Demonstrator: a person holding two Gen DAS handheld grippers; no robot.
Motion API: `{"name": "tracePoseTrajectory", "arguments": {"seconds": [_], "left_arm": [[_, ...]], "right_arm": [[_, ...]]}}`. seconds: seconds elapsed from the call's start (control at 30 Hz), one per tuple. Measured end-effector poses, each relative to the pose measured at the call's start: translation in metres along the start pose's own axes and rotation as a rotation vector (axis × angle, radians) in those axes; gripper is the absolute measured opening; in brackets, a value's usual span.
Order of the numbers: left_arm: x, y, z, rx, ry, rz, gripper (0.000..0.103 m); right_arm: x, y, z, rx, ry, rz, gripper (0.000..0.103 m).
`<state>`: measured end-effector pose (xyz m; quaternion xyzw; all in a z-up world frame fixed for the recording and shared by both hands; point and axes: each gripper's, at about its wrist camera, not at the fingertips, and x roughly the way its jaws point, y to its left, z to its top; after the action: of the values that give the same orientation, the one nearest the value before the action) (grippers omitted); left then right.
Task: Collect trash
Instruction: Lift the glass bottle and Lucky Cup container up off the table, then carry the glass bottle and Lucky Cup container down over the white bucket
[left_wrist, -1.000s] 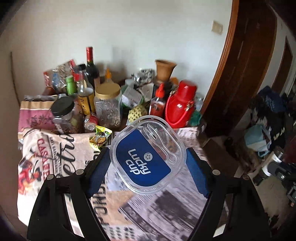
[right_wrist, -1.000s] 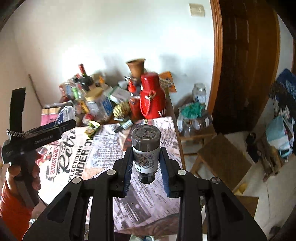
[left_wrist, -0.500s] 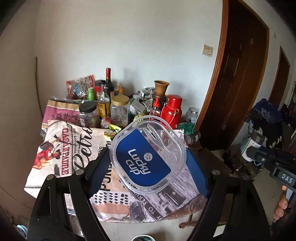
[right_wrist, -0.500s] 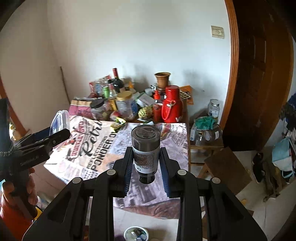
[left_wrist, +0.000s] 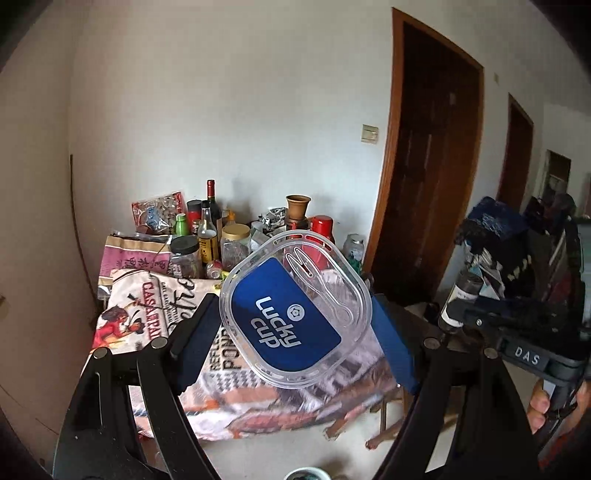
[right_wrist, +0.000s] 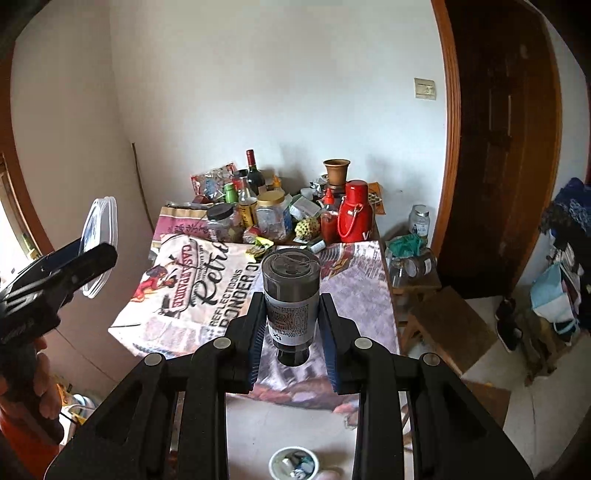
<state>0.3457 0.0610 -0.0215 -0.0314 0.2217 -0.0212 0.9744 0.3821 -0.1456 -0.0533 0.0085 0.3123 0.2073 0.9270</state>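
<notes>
Back of table (right_wrist: 373, 258) packed with bottles and jars (right_wrist: 273, 216), center frame: blocked. Front tablecloth area (right_wrist: 207, 291) bare, passable. Floor lower center open except small bowl (right_wrist: 293, 463). Wooden stool (right_wrist: 448, 325) and clutter fill right side.

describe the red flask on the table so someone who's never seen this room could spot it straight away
Look at the cluttered back of the table against the white wall. At the right end of that clutter, in front of the brown clay pot, stands the red flask. It is the only solid red, tall container, with a red cord looped on its side.
</notes>
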Motion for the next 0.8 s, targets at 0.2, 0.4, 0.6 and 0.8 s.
{"name": "tracePoseTrajectory", "arguments": {"seconds": [0.2, 0.4, 0.6, 0.8], "left_arm": [[-0.054, 0.016, -0.035, 0.018, 0.015, -0.045, 0.080], [-0.091, 0.025, -0.064, 0.025, 0.041, -0.076, 0.081], [-0.100, 0.025, -0.092, 0.019, 0.124, -0.087, 0.080], [-0.082, 0.017, -0.124, -0.004, 0.219, -0.077, 0.080]], "right_arm": [[-0.035, 0.041, -0.039, 0.023, -0.011, -0.038, 0.026], [-0.058, 0.072, -0.072, 0.057, 0.013, -0.055, 0.026], [-0.065, 0.082, -0.096, 0.079, 0.077, -0.053, 0.026], [-0.049, 0.076, -0.124, 0.087, 0.165, -0.039, 0.026]]}}
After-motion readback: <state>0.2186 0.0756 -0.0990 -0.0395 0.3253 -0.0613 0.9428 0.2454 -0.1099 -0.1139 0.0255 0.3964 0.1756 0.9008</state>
